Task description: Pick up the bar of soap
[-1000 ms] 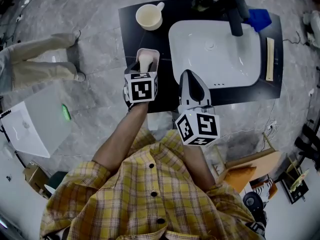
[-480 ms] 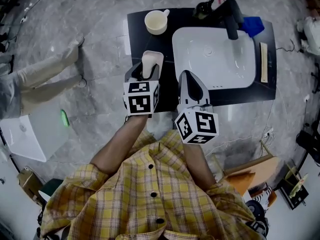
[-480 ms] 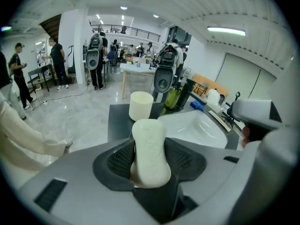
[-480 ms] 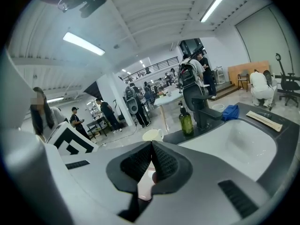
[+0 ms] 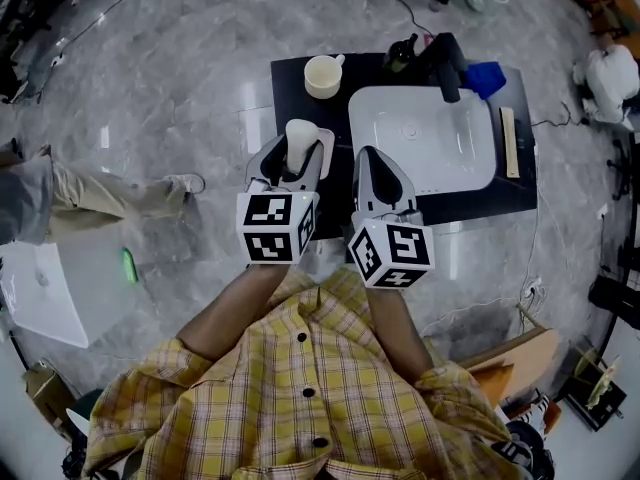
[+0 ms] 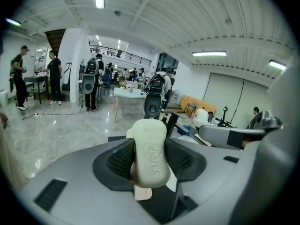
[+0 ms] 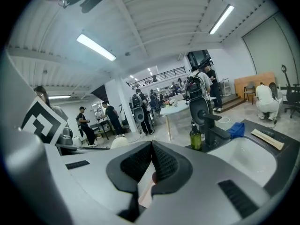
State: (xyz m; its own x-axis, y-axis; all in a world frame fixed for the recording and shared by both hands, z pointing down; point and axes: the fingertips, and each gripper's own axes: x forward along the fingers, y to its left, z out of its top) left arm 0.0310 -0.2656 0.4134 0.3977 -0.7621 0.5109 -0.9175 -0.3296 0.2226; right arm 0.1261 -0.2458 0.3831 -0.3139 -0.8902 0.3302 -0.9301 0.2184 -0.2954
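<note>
Soap bar (image 6: pixel 150 151) stands clamped in my left gripper (image 5: pixel 296 156) above its dish (image 6: pixel 141 192), so I judge the pickup essentially done, while my right gripper (image 7: pixel 151 150) is closed on nothing.

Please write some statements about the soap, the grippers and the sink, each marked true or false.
1. The left gripper is shut on the bar of soap. True.
2. The right gripper holds the cup. False: its jaws are together on nothing; the cup stands on the counter.
3. The blue cloth lies in the sink. False: it lies on the counter beside the tap.
4. The sink is white. True.
</note>
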